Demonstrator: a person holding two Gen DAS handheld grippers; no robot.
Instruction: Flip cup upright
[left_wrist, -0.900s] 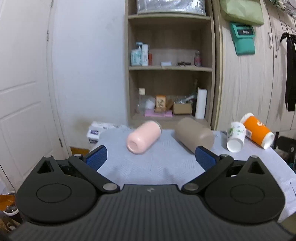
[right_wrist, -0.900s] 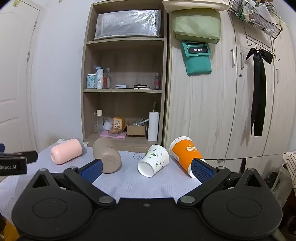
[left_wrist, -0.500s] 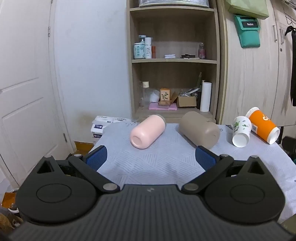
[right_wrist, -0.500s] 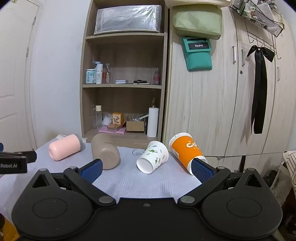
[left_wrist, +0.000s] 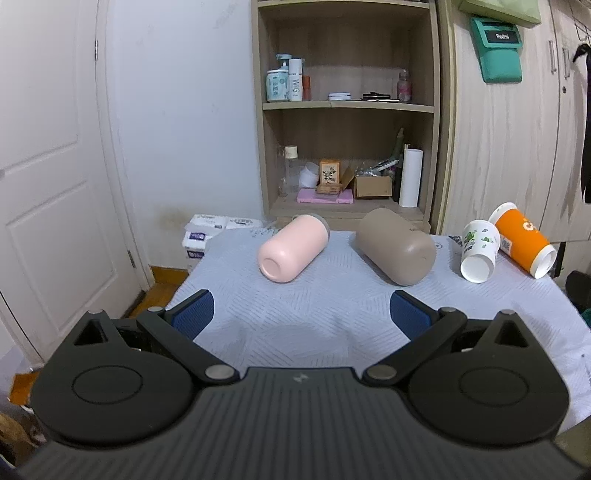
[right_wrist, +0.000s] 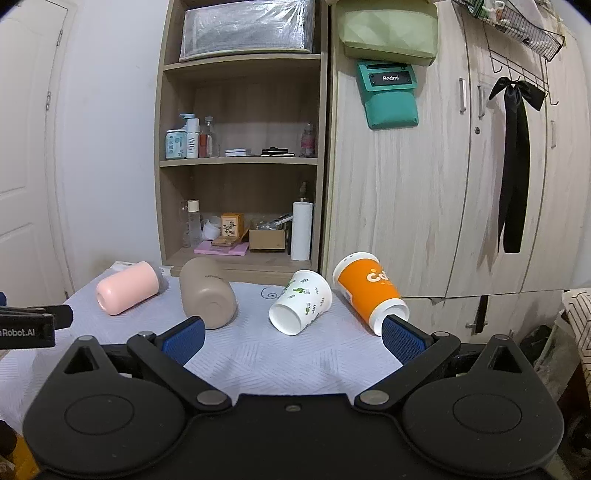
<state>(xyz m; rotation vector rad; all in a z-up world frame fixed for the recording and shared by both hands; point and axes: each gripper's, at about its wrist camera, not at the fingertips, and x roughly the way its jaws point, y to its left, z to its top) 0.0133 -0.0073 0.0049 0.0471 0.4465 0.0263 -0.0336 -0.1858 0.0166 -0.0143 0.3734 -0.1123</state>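
Both grippers' jaws are held wide apart and empty, since four cups lie toppled, ungrasped, at mid-frame.

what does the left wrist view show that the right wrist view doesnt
Only the left wrist view shows the tissue packs on the floor by the table's far corner. Only the right wrist view shows the black ribbon, the wire rack and the wrapped box on the top shelf. Both show four cups lying on their sides: pink, beige, white floral, orange, and open tongs.
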